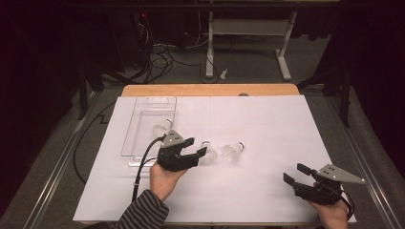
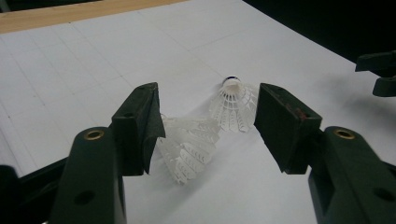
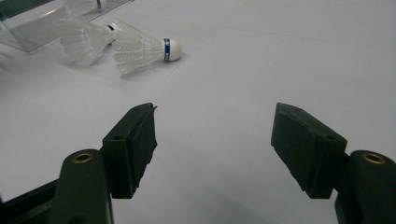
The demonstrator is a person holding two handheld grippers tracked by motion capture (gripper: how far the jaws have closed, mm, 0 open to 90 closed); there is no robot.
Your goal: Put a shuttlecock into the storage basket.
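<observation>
Two white shuttlecocks lie on the white sheet (image 1: 267, 143). The nearer shuttlecock (image 1: 208, 154) (image 2: 189, 145) rests between the jaws of my left gripper (image 1: 197, 146) (image 2: 210, 116), its feather skirt beside the left pad; the jaws stand wide and do not press on it. The farther shuttlecock (image 1: 233, 151) (image 2: 232, 105) lies just beyond the jaws, with its cork pointing away. A third shuttlecock (image 1: 162, 128) lies in the clear tray (image 1: 143, 112). At the sheet's front right corner, my right gripper (image 1: 293, 172) (image 3: 212, 135) is open and holds nothing.
The clear tray stands at the sheet's back left. In the right gripper view the two loose shuttlecocks (image 3: 140, 49) (image 3: 81, 39) lie far off to the upper left, by the tray (image 3: 28, 28). A cable (image 1: 143, 157) trails from the left gripper across the tray's front.
</observation>
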